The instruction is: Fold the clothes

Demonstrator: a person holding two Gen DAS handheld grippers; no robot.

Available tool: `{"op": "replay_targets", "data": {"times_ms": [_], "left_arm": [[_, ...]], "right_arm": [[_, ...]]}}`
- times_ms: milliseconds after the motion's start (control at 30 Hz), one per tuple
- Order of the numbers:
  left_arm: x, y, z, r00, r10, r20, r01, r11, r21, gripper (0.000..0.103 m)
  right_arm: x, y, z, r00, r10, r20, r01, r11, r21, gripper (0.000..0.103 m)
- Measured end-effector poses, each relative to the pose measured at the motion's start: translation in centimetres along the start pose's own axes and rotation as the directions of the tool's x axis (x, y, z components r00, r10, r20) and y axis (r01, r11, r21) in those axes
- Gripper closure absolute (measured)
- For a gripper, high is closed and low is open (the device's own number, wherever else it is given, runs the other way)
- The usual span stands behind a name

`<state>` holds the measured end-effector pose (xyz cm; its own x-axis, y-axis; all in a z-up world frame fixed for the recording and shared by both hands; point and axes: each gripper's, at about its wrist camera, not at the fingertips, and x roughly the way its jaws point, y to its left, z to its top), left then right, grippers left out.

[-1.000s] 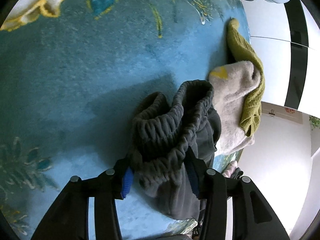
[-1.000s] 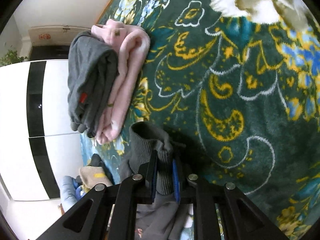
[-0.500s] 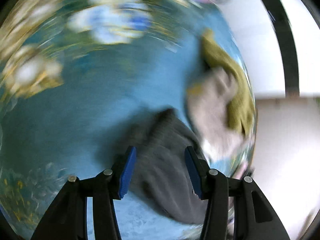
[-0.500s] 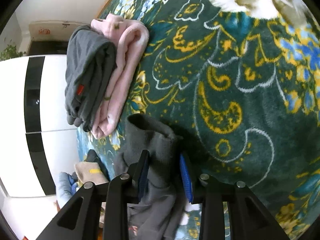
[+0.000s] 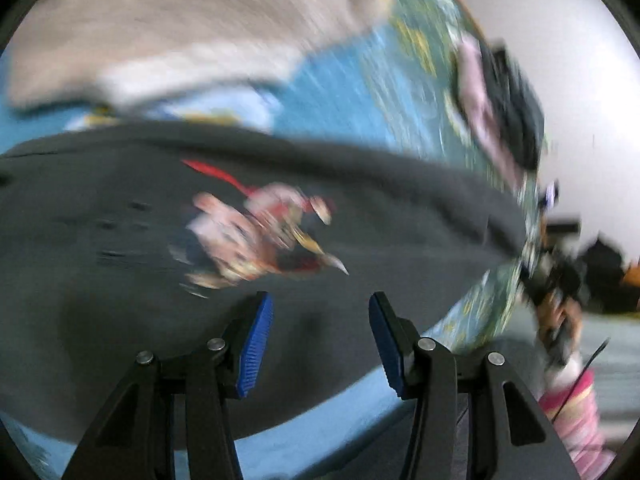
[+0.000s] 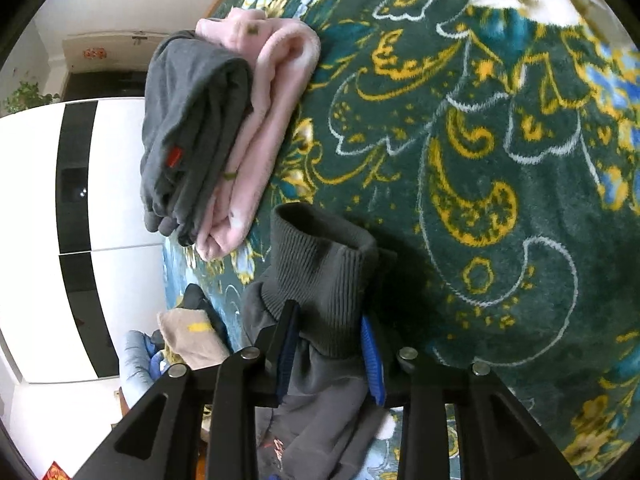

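left wrist view, blurred by motion: your left tongs stand wide apart, blue pads bare, nothing between them. just ahead of the tips lies the dark grey garment, spread broad across the blue-green floral blanket, with a red, pink and white print a little ahead and to the left of the tips. beyond the garment, a beige fleece piece fills the far side. far ahead to the right, a pink and dark grey stack sits near the blanket edge; detail there is too smeared to read. right wrist view, sharp: your right tongs are parted about the width of the ribbed cuff of the same grey garment, one pad on either side of it; you cannot tell whether they press on it or merely flank it. the cuff rises ahead of the tips, and the rest of the cloth hangs back beneath the tongs. ahead and to the left, a folded grey piece with a red tab rests on a folded pink fleece. to the right and ahead, dark green blanket with yellow paisley.
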<state>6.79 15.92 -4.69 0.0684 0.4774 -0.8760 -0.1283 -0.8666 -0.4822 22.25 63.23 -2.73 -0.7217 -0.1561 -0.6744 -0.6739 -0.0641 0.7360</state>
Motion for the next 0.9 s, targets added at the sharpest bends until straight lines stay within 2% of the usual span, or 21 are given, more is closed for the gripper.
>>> {"op": "replay_targets", "data": {"times_ms": [67, 133, 233, 267, 367, 433, 467, 533, 633, 700, 767, 900], "left_arm": [[1.6, -0.7, -0.5, 0.997, 0.058, -0.054, -0.056, 0.997, 0.046, 0.052], [2.3, -0.7, -1.2, 0.994, 0.076, -0.083, -0.071, 0.996, 0.058, 0.052], [2.2, -0.4, -1.7, 0.994, 0.062, -0.093, -0.057, 0.997, 0.057, 0.052], [2.1, -0.2, -1.9, 0.994, 0.055, -0.097, -0.05, 0.997, 0.052, 0.052], [2.1, 0.4, -2.1, 0.994, 0.032, -0.108, -0.03, 0.999, 0.024, 0.052], [2.1, 0.6, -2.0, 0.994, 0.019, -0.108, -0.019, 1.0, 0.003, 0.052], [2.1, 0.8, -2.0, 0.994, 0.014, -0.108, -0.015, 1.0, -0.005, 0.052], [2.2, 0.8, -1.9, 0.994, 0.013, -0.111, -0.015, 1.0, -0.015, 0.052], [2.2, 0.7, -1.7, 0.993, 0.022, -0.115, -0.025, 0.999, -0.022, 0.052], [2.2, 0.8, -1.7, 0.994, 0.019, -0.111, -0.023, 0.999, -0.028, 0.052], [2.1, 1.0, -1.6, 0.994, 0.007, -0.107, -0.012, 0.999, -0.046, 0.052], [2.0, 1.2, -1.5, 0.994, -0.008, -0.106, 0.0, 0.998, -0.069, 0.052]], "right_arm": [[-0.2, 1.2, 0.0, 1.0, 0.027, 0.007, -0.026, 0.999, -0.039, 0.092], [-0.7, 2.8, 0.1, 0.997, 0.08, 0.012, -0.078, 0.992, -0.104, 0.093], [-1.4, 4.5, 0.2, 0.989, 0.144, 0.022, -0.138, 0.974, -0.181, 0.093], [-1.0, 4.6, 0.3, 0.992, 0.121, 0.024, -0.114, 0.974, -0.194, 0.093], [1.3, 2.6, 1.2, 0.999, -0.035, -0.005, 0.034, 0.988, -0.149, 0.093], [2.2, 1.0, 1.6, 0.997, -0.068, -0.027, 0.065, 0.993, -0.103, 0.093], [2.2, 0.6, 1.7, 0.997, -0.064, -0.032, 0.06, 0.994, -0.092, 0.089], [2.1, 0.0, 1.8, 0.998, -0.048, -0.039, 0.045, 0.996, -0.074, 0.089], [1.5, -0.1, 2.0, 0.997, -0.074, -0.039, 0.069, 0.992, -0.103, 0.08], [1.0, -0.8, 2.2, 0.998, -0.061, -0.023, 0.059, 0.994, -0.094, 0.072], [1.0, -1.9, 2.4, 0.999, -0.047, -0.027, 0.046, 0.998, -0.053, 0.057], [1.6, -3.1, 2.5, 0.999, -0.01, -0.037, 0.01, 1.0, 0.004, 0.054]]}}
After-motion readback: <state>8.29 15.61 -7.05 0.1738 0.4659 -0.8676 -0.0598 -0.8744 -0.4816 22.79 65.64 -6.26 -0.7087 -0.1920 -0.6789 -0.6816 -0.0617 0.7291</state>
